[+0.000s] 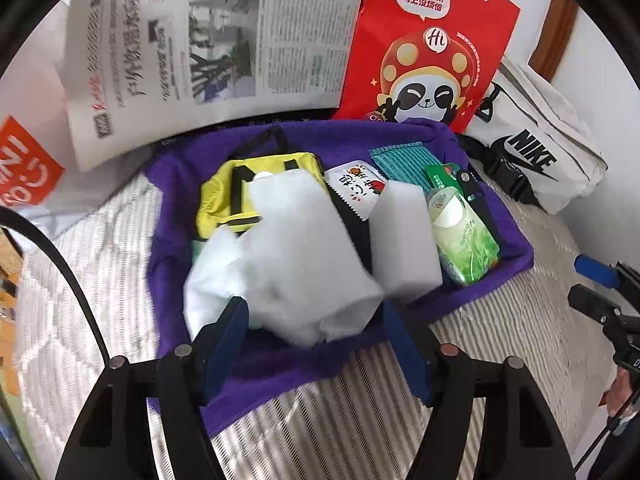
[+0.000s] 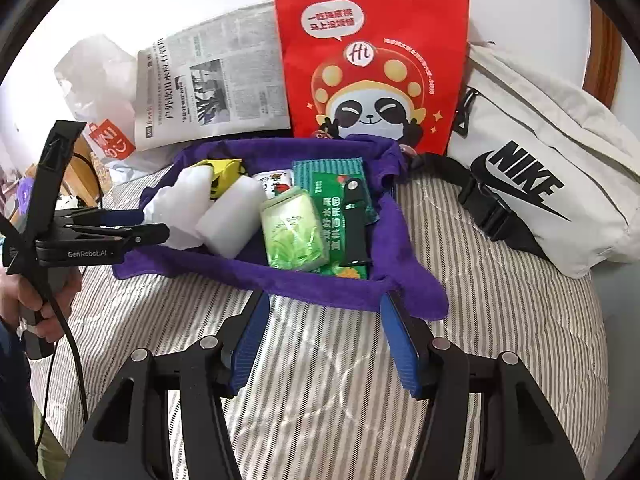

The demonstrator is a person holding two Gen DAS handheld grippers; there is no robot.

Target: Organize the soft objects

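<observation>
A purple towel (image 1: 256,364) (image 2: 340,288) lies on the striped bed with soft things on it: a fluffy white wad of stuffing (image 1: 304,256) (image 2: 176,208), a white sponge block (image 1: 404,236) (image 2: 236,220), a yellow pouch (image 1: 224,192) (image 2: 222,170), a green tissue pack (image 1: 464,236) (image 2: 292,232) and a teal cloth (image 1: 400,160). My left gripper (image 1: 316,320) (image 2: 156,224) is open, its fingers on either side of the near end of the white wad. My right gripper (image 2: 324,320) is open and empty over the towel's near edge.
A red panda paper bag (image 2: 372,64) (image 1: 428,48) and a newspaper (image 1: 208,52) (image 2: 212,84) stand against the wall behind the towel. A white Nike waist bag (image 2: 540,176) (image 1: 540,152) lies at the right. A black strap (image 2: 354,224) lies on a green packet.
</observation>
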